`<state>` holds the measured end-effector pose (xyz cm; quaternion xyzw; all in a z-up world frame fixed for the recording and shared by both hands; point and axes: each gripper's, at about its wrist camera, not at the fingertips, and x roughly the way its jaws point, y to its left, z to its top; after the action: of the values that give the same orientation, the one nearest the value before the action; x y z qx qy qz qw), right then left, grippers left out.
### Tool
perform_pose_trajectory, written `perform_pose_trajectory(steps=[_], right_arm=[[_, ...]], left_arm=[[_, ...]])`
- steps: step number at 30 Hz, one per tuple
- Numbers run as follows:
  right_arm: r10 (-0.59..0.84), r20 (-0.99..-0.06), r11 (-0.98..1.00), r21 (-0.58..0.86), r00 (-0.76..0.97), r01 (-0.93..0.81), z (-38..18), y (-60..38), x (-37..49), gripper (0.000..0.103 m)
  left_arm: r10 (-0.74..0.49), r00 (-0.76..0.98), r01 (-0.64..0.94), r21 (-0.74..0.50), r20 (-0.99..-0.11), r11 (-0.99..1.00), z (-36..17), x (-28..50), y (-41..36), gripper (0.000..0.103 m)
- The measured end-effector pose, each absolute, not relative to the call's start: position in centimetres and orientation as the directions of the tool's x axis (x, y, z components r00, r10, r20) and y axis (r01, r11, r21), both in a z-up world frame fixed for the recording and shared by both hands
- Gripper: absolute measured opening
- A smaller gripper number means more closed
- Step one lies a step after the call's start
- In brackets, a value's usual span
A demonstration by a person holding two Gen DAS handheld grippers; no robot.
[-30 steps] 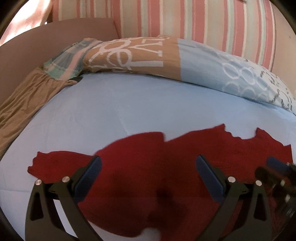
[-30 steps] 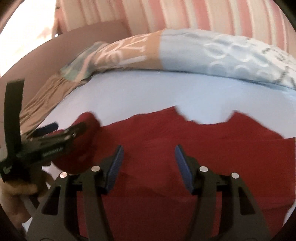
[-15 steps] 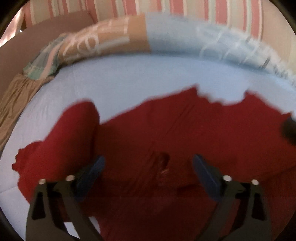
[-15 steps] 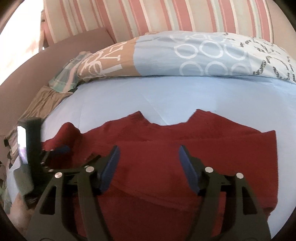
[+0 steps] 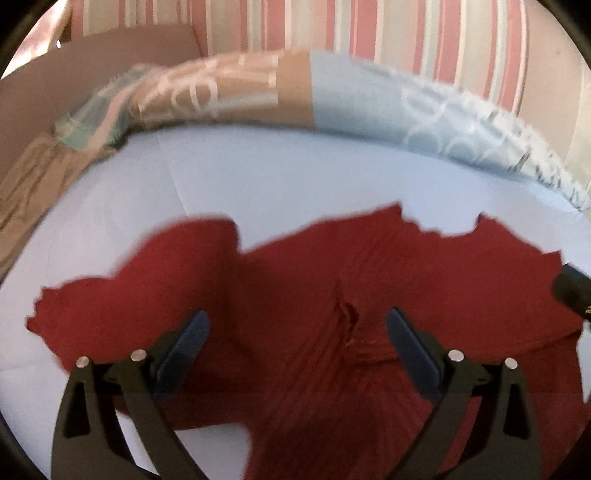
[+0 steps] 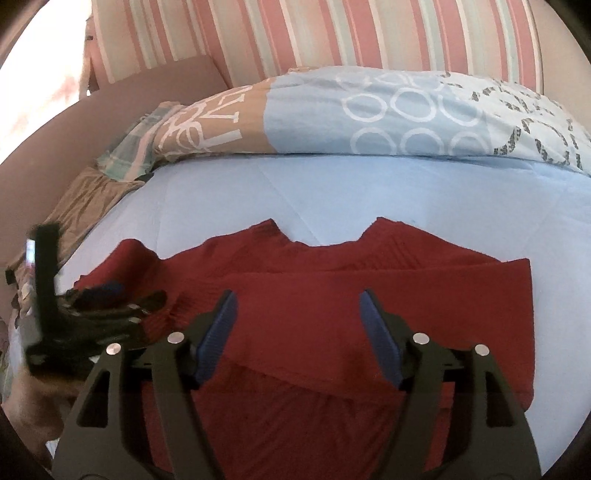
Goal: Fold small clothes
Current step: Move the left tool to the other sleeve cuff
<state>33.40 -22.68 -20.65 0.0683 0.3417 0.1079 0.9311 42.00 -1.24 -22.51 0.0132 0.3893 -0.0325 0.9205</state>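
Observation:
A dark red knitted sweater (image 5: 314, 295) lies on the light blue bed sheet (image 5: 258, 177). Its left sleeve is bunched up and its right sleeve is folded across the body (image 6: 369, 288). My left gripper (image 5: 297, 328) is open and empty just above the sweater's middle, near a small pucker. It also shows in the right wrist view (image 6: 110, 299) at the sweater's left edge. My right gripper (image 6: 297, 314) is open and empty above the folded sleeve. Its dark tip shows in the left wrist view (image 5: 570, 291).
A patterned blue and tan duvet (image 6: 369, 114) lies rolled along the far side of the bed. A tan cloth (image 6: 85, 199) and a checked cloth (image 6: 129, 151) lie at the far left. A striped pink wall (image 6: 314, 33) stands behind.
Both grippers have pulled back a little from the sweater. The left sleeve has bunched up from lying flat. The right sleeve now lies folded across the body.

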Motion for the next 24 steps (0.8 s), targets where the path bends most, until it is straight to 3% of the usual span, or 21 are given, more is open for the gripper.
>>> perform_pose_trajectory(steps=[2,7,13,24], right_arm=[[0.246,-0.621,0.968,0.199,0.744,-0.153,-20.5,-22.4,33.4,0.079],[0.255,-0.62,0.967,0.187,0.742,-0.176,-19.9,-21.0,33.1,0.079],[0.239,-0.621,0.971,0.162,0.747,-0.176,-19.2,-18.7,33.1,0.079],[0.204,-0.6,0.979,0.128,0.774,-0.159,-17.4,-13.7,31.9,0.091]], left_arm=[[-0.022,0.72,0.047,0.016,-0.693,0.999,-20.9,41.3,-0.3,0.101],[0.009,0.741,-0.001,0.012,-0.671,1.0,-19.3,41.1,2.9,0.101],[-0.012,0.749,0.003,-0.015,-0.662,1.0,-18.9,40.8,6.0,0.101],[-0.043,0.768,-0.03,-0.103,-0.639,0.994,-17.4,37.4,16.1,0.101]])
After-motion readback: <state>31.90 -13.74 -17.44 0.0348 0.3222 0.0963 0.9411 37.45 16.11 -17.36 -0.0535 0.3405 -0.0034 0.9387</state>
